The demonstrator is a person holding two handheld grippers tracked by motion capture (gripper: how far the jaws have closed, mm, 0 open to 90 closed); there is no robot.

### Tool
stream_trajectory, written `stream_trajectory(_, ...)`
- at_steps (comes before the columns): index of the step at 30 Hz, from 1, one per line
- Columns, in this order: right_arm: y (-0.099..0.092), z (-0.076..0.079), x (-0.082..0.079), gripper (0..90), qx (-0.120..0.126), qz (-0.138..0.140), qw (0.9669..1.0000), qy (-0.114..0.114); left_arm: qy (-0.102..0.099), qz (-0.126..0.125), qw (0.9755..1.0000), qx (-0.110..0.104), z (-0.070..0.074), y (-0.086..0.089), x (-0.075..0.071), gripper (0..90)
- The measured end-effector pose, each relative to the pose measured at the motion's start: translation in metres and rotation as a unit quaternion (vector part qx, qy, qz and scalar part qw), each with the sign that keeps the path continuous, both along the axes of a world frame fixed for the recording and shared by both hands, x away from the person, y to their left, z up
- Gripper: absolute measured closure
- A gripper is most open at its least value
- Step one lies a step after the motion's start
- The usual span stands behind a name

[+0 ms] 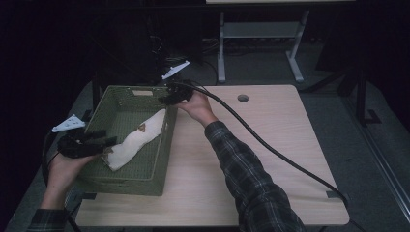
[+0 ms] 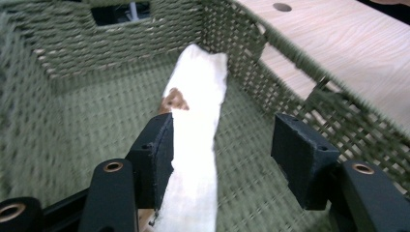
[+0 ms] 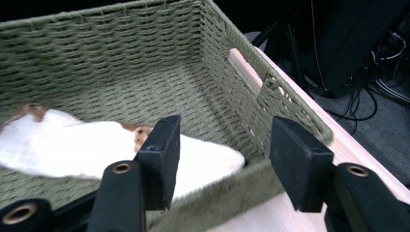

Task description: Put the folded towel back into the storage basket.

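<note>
The left gripper (image 1: 107,141) stands released at the near end of the white cloth (image 1: 138,137), which lies stretched along the floor of the green basket (image 1: 126,180); the right gripper (image 1: 170,99), jaws apart and gripping nothing, hovers over the basket's far right corner on the table (image 1: 270,145)

Basket (image 1: 126,180): green woven, on table's left part, long side running away from cam.
Cloth (image 1: 137,138): white roll w/ brown spot, lying diagonally inside basket.
L gripper (image 1: 110,141): at basket's near-left rim, tips by cloth's near end.
R gripper (image 1: 166,100): over far-right corner.
Table (image 1: 270,145): light wood.
</note>
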State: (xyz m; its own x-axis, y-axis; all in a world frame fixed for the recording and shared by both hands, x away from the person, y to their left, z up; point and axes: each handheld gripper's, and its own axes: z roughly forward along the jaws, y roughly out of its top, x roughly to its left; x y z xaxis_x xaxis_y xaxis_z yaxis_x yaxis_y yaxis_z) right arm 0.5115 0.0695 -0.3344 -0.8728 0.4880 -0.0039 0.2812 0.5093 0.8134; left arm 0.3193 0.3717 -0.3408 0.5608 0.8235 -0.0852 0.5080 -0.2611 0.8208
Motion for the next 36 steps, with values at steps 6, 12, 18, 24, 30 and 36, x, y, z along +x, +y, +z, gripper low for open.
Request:
stream_trajectory(6, -0.028, 0.002, -0.017, 36.0, 0.006, -0.006, 1.0000, -0.003, -0.007, -0.014, 0.9999, -0.002, 0.010, -0.026, 0.003, 37.4)
stream_trajectory(12, -0.060, 0.003, -0.026, 29.7, 0.003, -0.021, 0.9998, 0.004, -0.002, -0.030, 0.9995, -0.005, 0.016, -0.051, 0.007, 34.4)
stream_trajectory(18, -0.093, 0.002, -0.035, 25.4, 0.015, -0.038, 0.9990, 0.015, -0.002, -0.049, 0.9988, -0.002, 0.019, -0.080, 0.013, 31.4)
stream_trajectory(24, -0.122, -0.001, -0.047, 19.7, 0.015, -0.046, 0.9986, 0.021, 0.001, -0.064, 0.9980, -0.003, 0.021, -0.112, 0.020, 27.1)
stream_trajectory(30, -0.151, -0.003, -0.060, 17.4, 0.019, -0.055, 0.9982, 0.017, -0.002, -0.082, 0.9966, 0.006, 0.020, -0.148, 0.026, 20.7)
stream_trajectory(36, -0.175, -0.004, -0.073, 16.5, 0.024, -0.063, 0.9977, 0.014, -0.006, -0.099, 0.9950, 0.010, 0.018, -0.177, 0.028, 17.0)
